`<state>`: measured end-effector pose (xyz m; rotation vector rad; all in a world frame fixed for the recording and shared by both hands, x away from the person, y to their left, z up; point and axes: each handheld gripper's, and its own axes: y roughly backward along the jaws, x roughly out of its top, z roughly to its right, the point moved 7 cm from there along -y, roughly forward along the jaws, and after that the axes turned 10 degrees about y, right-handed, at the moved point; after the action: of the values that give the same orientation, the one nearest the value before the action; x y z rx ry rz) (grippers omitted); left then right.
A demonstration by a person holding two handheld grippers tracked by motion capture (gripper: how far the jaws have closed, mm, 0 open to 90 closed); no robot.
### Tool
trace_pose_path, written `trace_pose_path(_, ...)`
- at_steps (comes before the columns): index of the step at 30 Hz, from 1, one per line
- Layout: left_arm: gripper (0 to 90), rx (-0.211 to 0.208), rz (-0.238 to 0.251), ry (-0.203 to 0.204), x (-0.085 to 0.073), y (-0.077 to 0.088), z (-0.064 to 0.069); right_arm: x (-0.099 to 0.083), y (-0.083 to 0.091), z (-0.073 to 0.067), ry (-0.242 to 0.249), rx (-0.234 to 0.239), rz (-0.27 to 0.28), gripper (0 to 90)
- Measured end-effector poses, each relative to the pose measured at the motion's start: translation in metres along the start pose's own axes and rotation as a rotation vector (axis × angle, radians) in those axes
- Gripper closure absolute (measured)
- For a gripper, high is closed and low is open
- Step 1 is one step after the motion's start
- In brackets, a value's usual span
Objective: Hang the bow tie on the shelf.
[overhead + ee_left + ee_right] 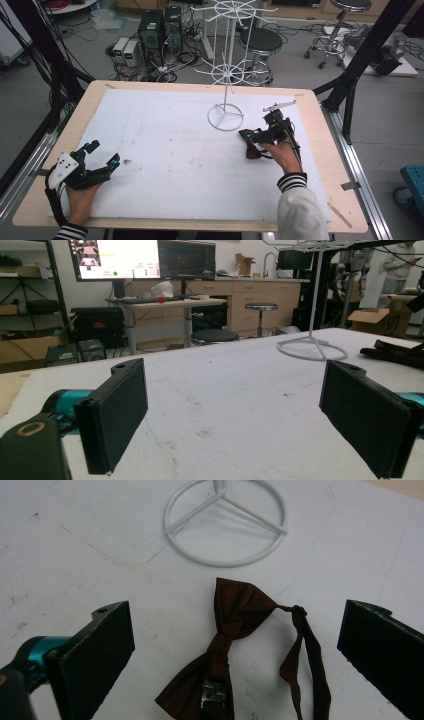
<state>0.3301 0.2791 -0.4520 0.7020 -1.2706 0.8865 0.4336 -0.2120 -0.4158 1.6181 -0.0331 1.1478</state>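
Observation:
A dark red bow tie (pixel 225 630) with a thin strap (pixel 305 650) lies flat on the white mat, close in front of the round base (pixel 226 564) of a white wire rack. My right gripper (pixel 240 625) is open, low over the tie, one jaw on each side of it and not touching it. In the high view the right gripper (pixel 255 136) partly hides the bow tie (pixel 250 151), right of the rack (pixel 227 75). My left gripper (pixel 104 152) rests open at the mat's near left. The left gripper (pixel 237 390) holds nothing; the bow tie (pixel 395 352) and rack base (pixel 310 359) lie far off.
A white mat (pixel 175 150) covers most of the wooden table (pixel 330 200). Black frame posts (pixel 350 95) stand at the table's right and left sides. Beyond the far edge, stools (pixel 260 42), computer boxes (pixel 150 30) and cables sit on the floor.

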Motion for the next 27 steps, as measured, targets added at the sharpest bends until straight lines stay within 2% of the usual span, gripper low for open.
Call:
trace_pose_path(4, 12.3, 0.000, 0.001, 0.000, 0.000, 0.000, 0.000, 0.000, -0.005, -0.001, 0.002, 0.012, -0.024, 0.8)
trace_pose_path(12, 12.4, -0.002, 0.002, -0.003, 0.000, 0.000, 0.000, -0.002, -0.016, -0.001, 0.008, 0.004, -0.074, 0.8)
trace_pose_path(14, 12.3, -0.001, 0.001, -0.002, 0.000, 0.000, 0.000, -0.006, -0.022, -0.001, 0.003, 0.003, -0.119, 0.8)
trace_pose_path(17, 12.3, -0.002, 0.002, 0.000, 0.000, 0.000, 0.000, -0.009, -0.027, 0.000, 0.007, -0.004, -0.139, 0.9)
trace_pose_path(20, 12.4, -0.002, 0.002, -0.001, 0.000, 0.000, 0.000, -0.013, -0.035, -0.001, -0.002, -0.005, -0.188, 0.9)
trace_pose_path(23, 12.3, -0.003, 0.002, 0.001, 0.000, 0.000, 0.000, -0.014, -0.039, -0.001, -0.009, -0.002, -0.199, 0.9)
trace_pose_path(24, 12.4, -0.002, 0.002, 0.001, 0.000, 0.000, 0.000, -0.016, -0.042, -0.002, -0.019, 0.003, -0.218, 3.0)
trace_pose_path(27, 12.3, -0.002, 0.002, 0.002, 0.000, 0.000, 0.000, -0.017, -0.045, -0.004, -0.009, 0.019, -0.232, 4.8)
